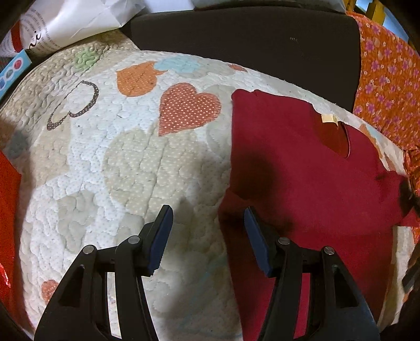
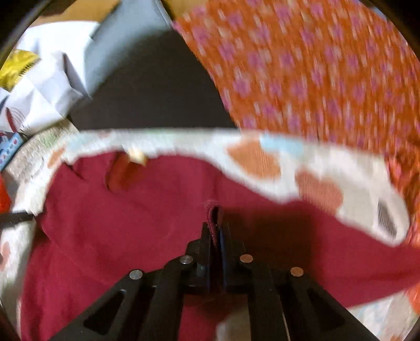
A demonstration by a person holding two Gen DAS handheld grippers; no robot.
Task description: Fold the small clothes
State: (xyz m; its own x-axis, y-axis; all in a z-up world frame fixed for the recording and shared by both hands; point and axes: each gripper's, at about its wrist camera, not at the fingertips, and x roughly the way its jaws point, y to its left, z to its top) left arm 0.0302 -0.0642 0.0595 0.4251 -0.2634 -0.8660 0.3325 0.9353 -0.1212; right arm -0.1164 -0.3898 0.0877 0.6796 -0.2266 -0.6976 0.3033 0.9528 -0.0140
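Left wrist view: the left gripper (image 1: 208, 213) stands about half open with nothing between its blue pads (image 1: 160, 238), hanging over a quilted cover (image 1: 126, 162) patterned with hearts. The dark red garment (image 1: 309, 178) lies spread flat on this cover, ahead and to the right of the gripper. Its left edge runs just under the right-hand finger, while the left-hand finger is over bare quilt. The garment's neck opening with a small pale label (image 1: 329, 119) lies farther ahead and to the right. Beyond the quilt's far edge is a dark surface (image 1: 249, 34), and to the far right an orange cloth with pink flowers (image 1: 388, 78). At upper left lies white printed paper (image 1: 73, 21), and at the far left edge a strip of bright red material (image 1: 8, 204).

Right wrist view, blurred: the right gripper (image 2: 216, 223) is closed tight on a fold of the dark red garment (image 2: 126, 215), a hemmed edge pinched upright between its fingers. The rest of the garment spreads below and to both sides of it. The neck opening and label (image 2: 136, 156) lie ahead to the left. The heart quilt (image 2: 262, 154) shows just beyond the garment, with the orange flowered cloth (image 2: 315, 65) ahead to the right and white paper (image 2: 44, 86) at far left.
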